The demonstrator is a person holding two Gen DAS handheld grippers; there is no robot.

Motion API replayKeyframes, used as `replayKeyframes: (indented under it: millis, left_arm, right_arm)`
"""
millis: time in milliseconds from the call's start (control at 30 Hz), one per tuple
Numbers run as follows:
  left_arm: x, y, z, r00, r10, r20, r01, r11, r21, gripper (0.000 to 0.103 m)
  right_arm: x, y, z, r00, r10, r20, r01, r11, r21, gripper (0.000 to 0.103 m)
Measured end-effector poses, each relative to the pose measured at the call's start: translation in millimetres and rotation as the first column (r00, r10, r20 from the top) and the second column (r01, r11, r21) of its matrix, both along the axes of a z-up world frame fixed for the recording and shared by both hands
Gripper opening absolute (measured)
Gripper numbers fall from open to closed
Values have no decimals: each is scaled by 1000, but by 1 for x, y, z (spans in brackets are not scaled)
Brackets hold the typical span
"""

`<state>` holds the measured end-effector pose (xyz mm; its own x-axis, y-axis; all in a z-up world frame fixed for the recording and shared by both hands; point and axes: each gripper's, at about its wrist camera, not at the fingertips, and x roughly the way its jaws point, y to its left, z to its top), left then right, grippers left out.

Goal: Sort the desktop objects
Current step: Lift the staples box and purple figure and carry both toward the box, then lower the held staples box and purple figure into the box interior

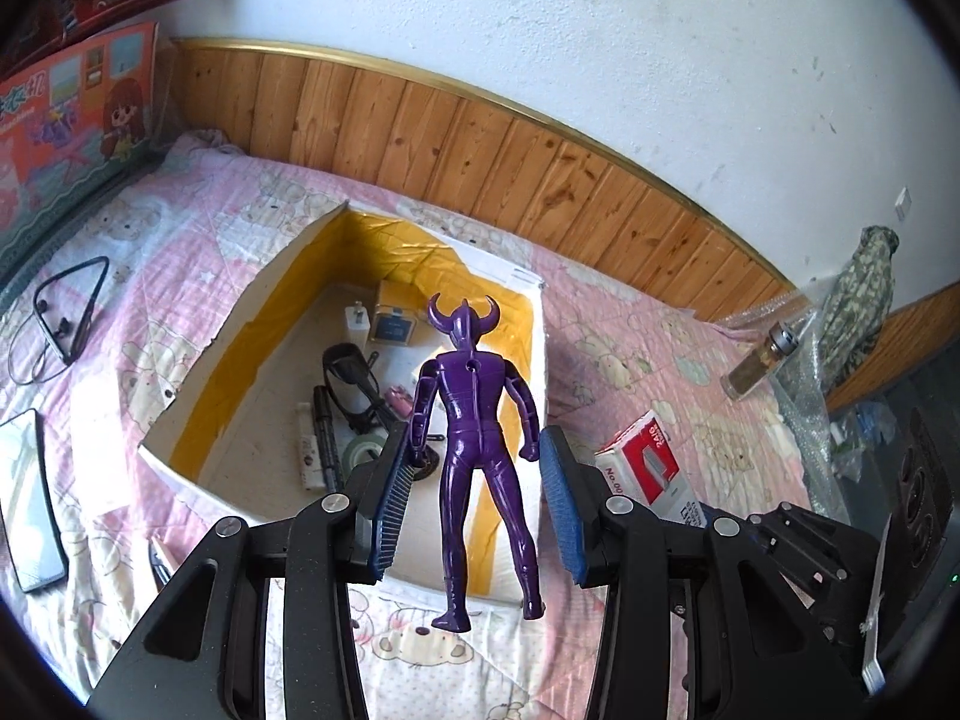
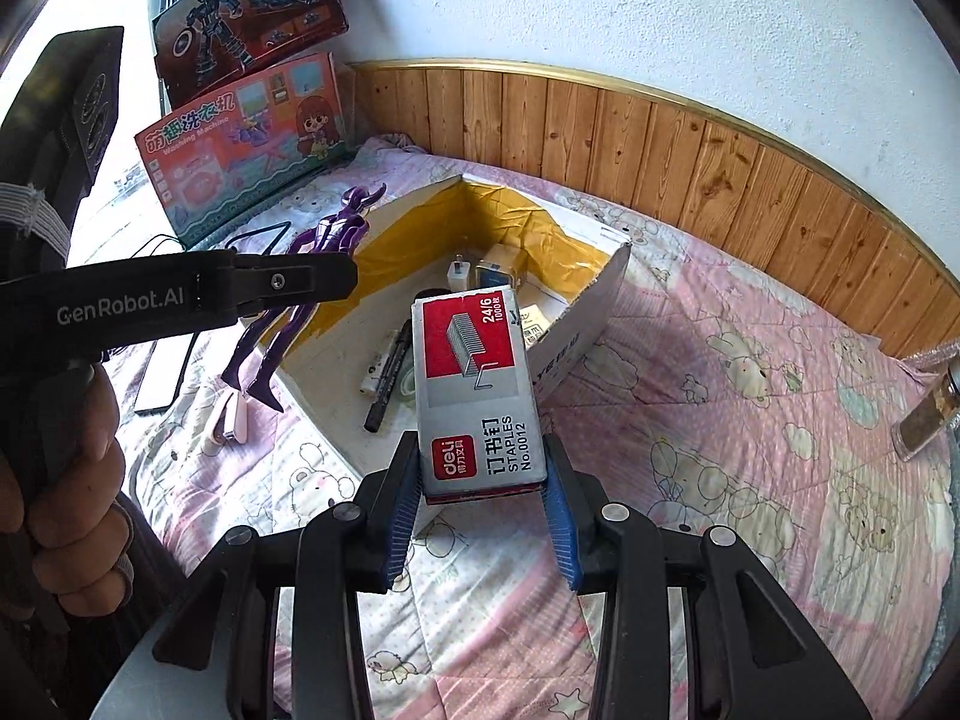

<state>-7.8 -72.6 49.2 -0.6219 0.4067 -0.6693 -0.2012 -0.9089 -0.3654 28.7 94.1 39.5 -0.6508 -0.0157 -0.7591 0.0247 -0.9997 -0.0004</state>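
Left wrist view: my left gripper (image 1: 477, 474) is clamped on the purple horned figure (image 1: 478, 420) at its arms, back toward the camera, feet hanging below the pads. Straight ahead beyond the fingers sits the open cardboard box (image 1: 207, 354), holding a charger (image 1: 355, 319), sunglasses (image 1: 351, 381) and a marker (image 1: 327, 438). A phone (image 1: 30, 507) lies far to the left on the pink quilt (image 1: 648, 324).

Right wrist view: my right gripper (image 2: 480, 495) is clamped on the near end of the staples box (image 2: 474, 384), label up, its far end reaching over the cardboard box's near rim. A glass jar (image 2: 927, 414) lies far right.
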Motion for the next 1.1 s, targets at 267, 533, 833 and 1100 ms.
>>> replayKeyframes:
  millis: [267,533,833,1100]
  left_arm:
    - [-15,-8,-1,1000,16,-1,-16,999,-37,44]
    - [-37,-13,-11,999,25,21,-24,997,-74,44]
    - [-53,-19,-24,998,37,57,-32,996,-86,44]
    - [-65,-19,-34,994,35,100,-26,995,-91,44]
  right_arm:
    - [-21,-6,10,999,33,-7,-33,999,-9,40]
    - [-45,-9,13,999,54,1,-54,998,-14,40]
    - [-74,-6,9,998,56,26,-55,997,-46,40]
    - [-95,-4,3,997,65,47,-62,997,-55,40]
